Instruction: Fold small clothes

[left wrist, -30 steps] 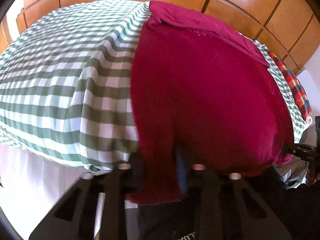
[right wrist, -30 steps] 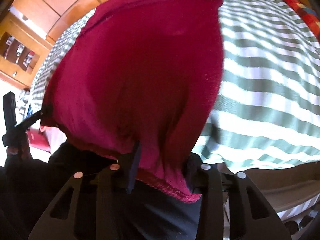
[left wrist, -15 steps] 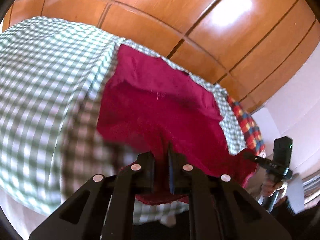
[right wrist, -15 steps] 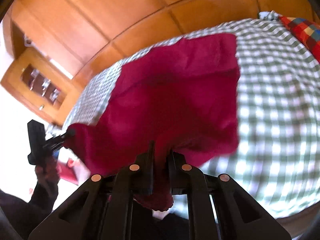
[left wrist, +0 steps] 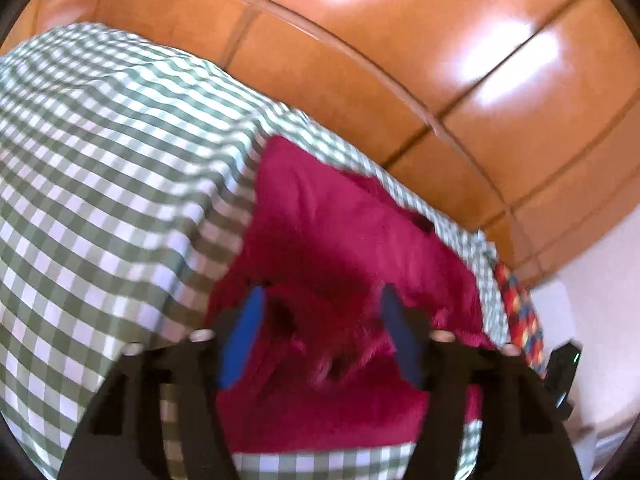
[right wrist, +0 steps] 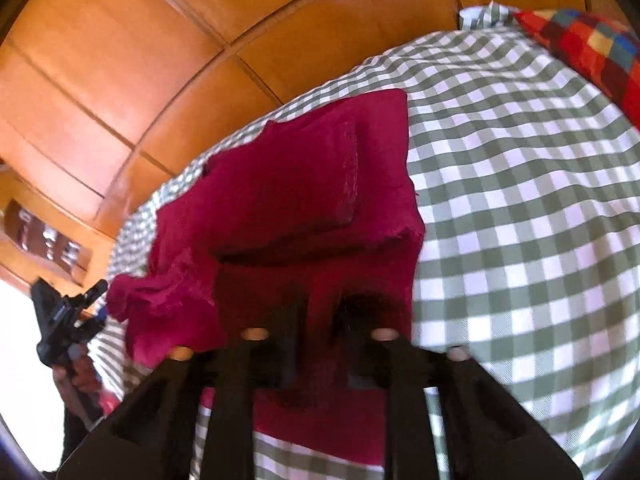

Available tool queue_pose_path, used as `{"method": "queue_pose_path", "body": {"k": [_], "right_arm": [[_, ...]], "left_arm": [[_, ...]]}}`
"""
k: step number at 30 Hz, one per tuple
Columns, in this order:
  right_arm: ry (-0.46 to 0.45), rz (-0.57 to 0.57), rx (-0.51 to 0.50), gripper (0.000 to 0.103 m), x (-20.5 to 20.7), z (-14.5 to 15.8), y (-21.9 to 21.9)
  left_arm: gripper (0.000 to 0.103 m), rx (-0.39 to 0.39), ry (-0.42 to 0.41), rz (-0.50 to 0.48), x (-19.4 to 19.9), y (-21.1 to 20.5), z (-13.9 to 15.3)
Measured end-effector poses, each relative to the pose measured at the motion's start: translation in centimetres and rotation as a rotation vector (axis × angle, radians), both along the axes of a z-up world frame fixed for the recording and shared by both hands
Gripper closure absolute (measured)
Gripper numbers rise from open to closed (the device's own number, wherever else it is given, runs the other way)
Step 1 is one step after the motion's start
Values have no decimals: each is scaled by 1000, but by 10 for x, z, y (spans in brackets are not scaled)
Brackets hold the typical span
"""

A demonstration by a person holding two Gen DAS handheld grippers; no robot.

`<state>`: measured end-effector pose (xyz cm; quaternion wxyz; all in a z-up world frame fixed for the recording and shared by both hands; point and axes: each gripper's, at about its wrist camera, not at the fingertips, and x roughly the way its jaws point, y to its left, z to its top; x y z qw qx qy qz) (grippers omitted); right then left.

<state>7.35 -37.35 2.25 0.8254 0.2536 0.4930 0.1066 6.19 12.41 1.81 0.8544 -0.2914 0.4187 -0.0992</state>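
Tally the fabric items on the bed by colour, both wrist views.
Crimson garment: 1
Green-and-white checked bedcover: 1
Multicolour checked cloth at the bed's far edge: 1
Total: 3

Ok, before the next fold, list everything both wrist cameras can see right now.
Garment: one, crimson, folded over on the checked cloth, near edge bunched.
Checked cloth: one, green and white, covering the surface under the garment.
Patchwork cloth: one, red, blue and yellow squares, far right edge.
Wood panels: orange-brown, glossy, behind the surface.
Left hand-held gripper: one, black with blue pads, jaws opening, garment between them.
Right hand-held gripper: one, black, jaws opening, garment edge between them.
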Motion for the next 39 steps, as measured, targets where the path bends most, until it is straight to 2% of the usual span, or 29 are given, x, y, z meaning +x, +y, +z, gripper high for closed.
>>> {"method": "queue_pose_path", "body": {"k": [1, 4, 6, 8, 10, 12, 13, 15, 17, 18, 19, 20, 23, 29, 32, 34, 36, 37, 39], "right_arm": [[-2, 5, 44, 47, 0, 1, -1], [-31, 16, 68, 27, -16, 12, -3], [-56, 24, 61, 25, -34, 19, -8], [-49, 19, 51, 25, -45, 19, -15], [-34, 17, 12, 25, -62, 14, -17], [-8, 26, -9, 25, -73, 4, -17], [6, 28, -19, 26, -76, -4, -16], [18, 23, -17, 35, -78, -15, -12], [18, 25, -14, 52, -72, -23, -9], [14, 26, -22, 57, -69, -25, -5], [18, 25, -47, 68, -63, -29, -1], [24, 22, -66, 74, -60, -31, 0], [33, 34, -91, 82, -59, -30, 2], [14, 87, -165, 84, -89, -9, -9], [48, 112, -202, 84, -113, -7, -20], [78, 125, -206, 84, -131, -9, -26], [97, 132, -194, 84, -141, -11, -29], [96, 139, -188, 82, -145, -10, -29], [87, 129, -183, 72, -146, -5, -31]], "left_arm": [[31, -18, -2, 22, -1, 9, -1], [31, -23, -3, 29, -13, 22, -7], [32, 25, -3, -20, -31, 24, -13], [33, 117, 8, -80, -43, 14, -23], [46, 163, 36, -135, -55, 2, -38], [53, 175, 69, -153, -62, -3, -49], [54, 203, 75, -147, -66, -6, -54], [55, 224, 64, -139, -69, -10, -55], [59, 208, 63, -118, -67, -8, -53], [67, 207, 64, -110, -66, -6, -52], [79, 228, 71, -104, -65, -6, -52], [84, 242, 76, -103, -64, -5, -53], [91, 227, 69, -106, -72, -2, -51], [92, 182, 76, -167, -105, -11, -49], [92, 164, 91, -214, -132, -19, -51], [92, 142, 116, -239, -153, -22, -57], [89, 152, 119, -243, -167, -23, -60], [83, 163, 117, -238, -170, -23, -60], [78, 167, 101, -224, -170, -19, -55]]}}
